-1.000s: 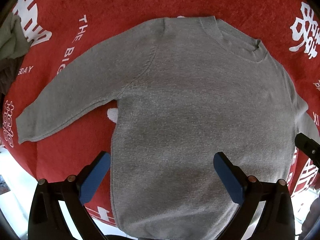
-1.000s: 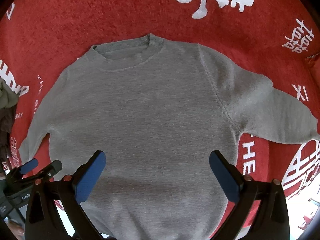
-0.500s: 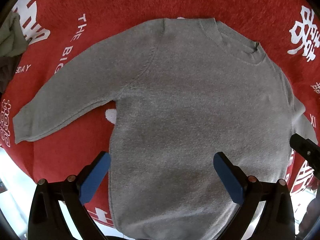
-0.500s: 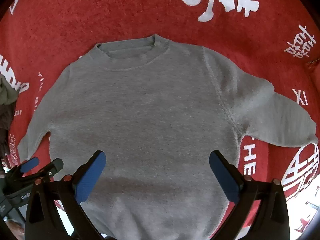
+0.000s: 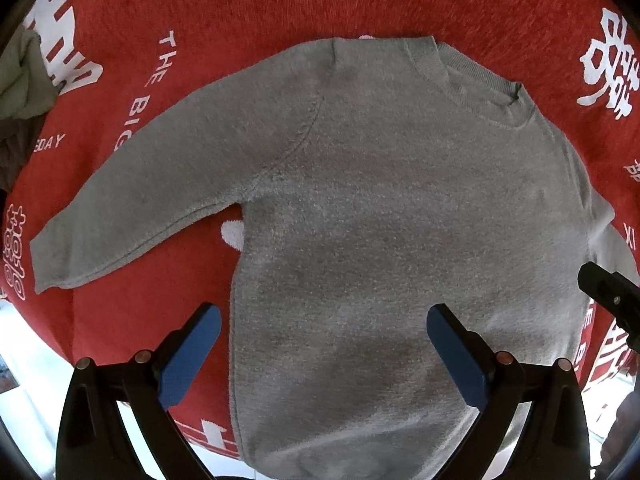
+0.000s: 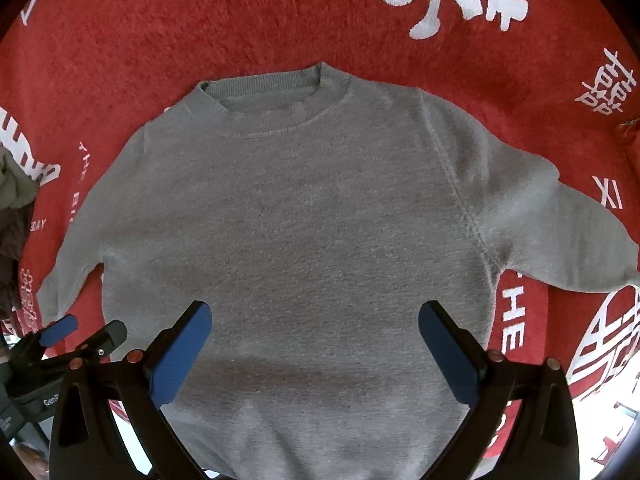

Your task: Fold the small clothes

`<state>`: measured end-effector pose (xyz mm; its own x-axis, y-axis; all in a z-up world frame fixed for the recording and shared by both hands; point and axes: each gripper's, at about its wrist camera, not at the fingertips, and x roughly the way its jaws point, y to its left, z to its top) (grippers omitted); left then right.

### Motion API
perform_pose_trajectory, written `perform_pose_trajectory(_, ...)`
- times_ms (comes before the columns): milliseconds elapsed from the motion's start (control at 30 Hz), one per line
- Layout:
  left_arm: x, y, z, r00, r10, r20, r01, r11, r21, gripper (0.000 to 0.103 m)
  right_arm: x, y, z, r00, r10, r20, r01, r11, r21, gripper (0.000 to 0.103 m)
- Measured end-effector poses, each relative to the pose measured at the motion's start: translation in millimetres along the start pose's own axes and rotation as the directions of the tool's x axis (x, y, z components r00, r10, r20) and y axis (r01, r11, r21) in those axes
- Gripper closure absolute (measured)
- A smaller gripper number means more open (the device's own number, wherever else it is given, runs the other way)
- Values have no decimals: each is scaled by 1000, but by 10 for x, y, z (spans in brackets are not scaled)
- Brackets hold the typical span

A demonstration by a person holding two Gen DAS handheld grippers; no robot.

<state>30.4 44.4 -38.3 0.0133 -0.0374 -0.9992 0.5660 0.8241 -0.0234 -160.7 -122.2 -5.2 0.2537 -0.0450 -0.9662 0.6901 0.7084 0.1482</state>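
Observation:
A small grey sweater [image 5: 380, 208] lies flat and face up on a red cloth, collar away from me, both sleeves spread out to the sides. The same grey sweater [image 6: 288, 216] fills the right wrist view. My left gripper [image 5: 323, 320] hovers open above the lower left part of the body, with its left finger over the red cloth beside the side seam. My right gripper [image 6: 314, 316] hovers open above the lower middle of the body. Nothing is held by either one. The left sleeve cuff [image 5: 44, 264] and the right sleeve [image 6: 568, 240] rest on the cloth.
The red cloth [image 5: 240, 8] with white lettering covers the surface. A crumpled pile of olive and dark clothes [image 5: 20, 92] sits at the far left. The cloth's near edge [image 5: 36, 344] drops off to a bright floor. Each gripper shows at the edge of the other's view.
Both views have shifted slightly; the sweater sits a little lower in the right wrist view than a second ago. The sweater itself has not moved, and both grippers stay open.

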Motion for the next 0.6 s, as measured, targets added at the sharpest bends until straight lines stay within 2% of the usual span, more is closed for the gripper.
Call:
perform_pose_trajectory(400,14,169,-31,999,-29,14,30,999,-32,0,3,96,-1,1000,3,8,-2,1000,-20,0)
perform_pose_trajectory(467,17,255,-41,998,-62,23,63,996,-59,0,13,142,-10,1000,10,7,-9,1000,-30,0)
perform_pose_trajectory(600,30,619,-76,981,-179,68,189,964,-187,0,54,280,-33,1000,20,0,-20,998,-57,0)
